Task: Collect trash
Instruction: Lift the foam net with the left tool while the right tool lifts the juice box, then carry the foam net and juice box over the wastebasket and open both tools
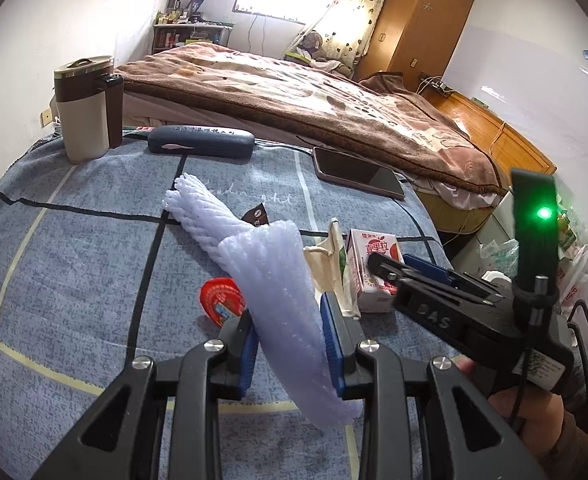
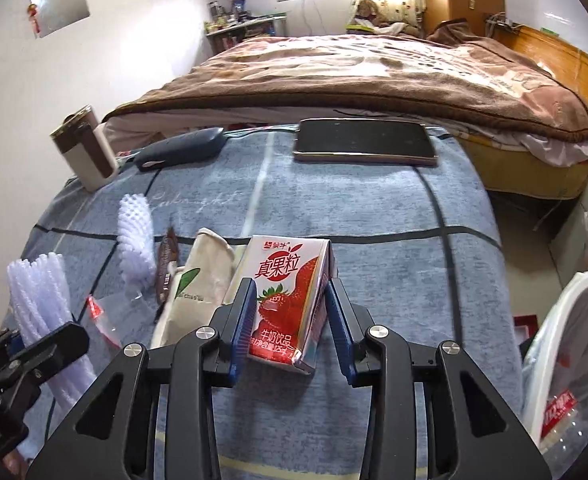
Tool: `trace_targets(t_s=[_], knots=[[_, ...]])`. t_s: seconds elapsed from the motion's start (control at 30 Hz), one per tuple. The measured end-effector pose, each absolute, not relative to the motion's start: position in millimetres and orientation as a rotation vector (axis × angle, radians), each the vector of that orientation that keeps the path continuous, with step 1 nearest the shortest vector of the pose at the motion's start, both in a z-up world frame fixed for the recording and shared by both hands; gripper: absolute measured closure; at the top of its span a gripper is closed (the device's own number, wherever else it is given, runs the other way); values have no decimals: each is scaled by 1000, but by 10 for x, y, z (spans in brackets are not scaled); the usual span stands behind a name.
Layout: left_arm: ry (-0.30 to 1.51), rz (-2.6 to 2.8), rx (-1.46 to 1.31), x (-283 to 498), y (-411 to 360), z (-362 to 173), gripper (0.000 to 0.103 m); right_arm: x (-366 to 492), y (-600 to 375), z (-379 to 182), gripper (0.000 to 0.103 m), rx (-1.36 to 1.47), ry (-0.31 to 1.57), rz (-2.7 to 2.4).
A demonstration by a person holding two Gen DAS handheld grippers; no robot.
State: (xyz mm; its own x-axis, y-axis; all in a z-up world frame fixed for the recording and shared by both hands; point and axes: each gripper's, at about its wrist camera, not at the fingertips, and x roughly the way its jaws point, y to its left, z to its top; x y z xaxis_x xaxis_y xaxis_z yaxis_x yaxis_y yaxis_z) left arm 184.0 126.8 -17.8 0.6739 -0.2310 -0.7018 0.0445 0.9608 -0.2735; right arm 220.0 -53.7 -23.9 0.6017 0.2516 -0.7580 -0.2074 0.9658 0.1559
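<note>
My left gripper (image 1: 290, 334) is shut on a white foam fruit net (image 1: 278, 296) and holds it above the blue-grey cloth; it also shows in the right wrist view (image 2: 42, 300). A second foam net (image 1: 202, 208) lies on the cloth beyond. My right gripper (image 2: 290, 320) is around a red-and-white strawberry milk carton (image 2: 286, 300); the left pad touches it, the right pad stands a little off. The carton also shows in the left wrist view (image 1: 373, 260). A red round wrapper (image 1: 222, 300), a beige pouch (image 2: 198, 288) and a brown sachet (image 2: 168, 268) lie nearby.
A mug with lid (image 1: 84, 108), a dark glasses case (image 1: 200, 142) and a phone (image 2: 365, 142) lie at the cloth's far edge. A white-rimmed bin with a plastic bag (image 2: 569, 344) stands at the right. A bed with a brown blanket (image 1: 313, 96) is behind.
</note>
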Motion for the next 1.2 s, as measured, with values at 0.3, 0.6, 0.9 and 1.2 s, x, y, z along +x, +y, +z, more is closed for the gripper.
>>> trace_targets(t_s=[0.3,0.6,0.9,1.2], knots=[[824,-143,-254,1806,1356,-221,72,2322,-360,-469,38,3,968,216],[834,-150,-259,1803,1353,-272,72,2209,-424,-413,60,17,898,234],[838,-167,-242,1745,1224,-254,72,1965,-543,-220,64,29,796,258],[827,-211,-211,1622,968,-158,72,1679,-897,-118,64,86,745,240]])
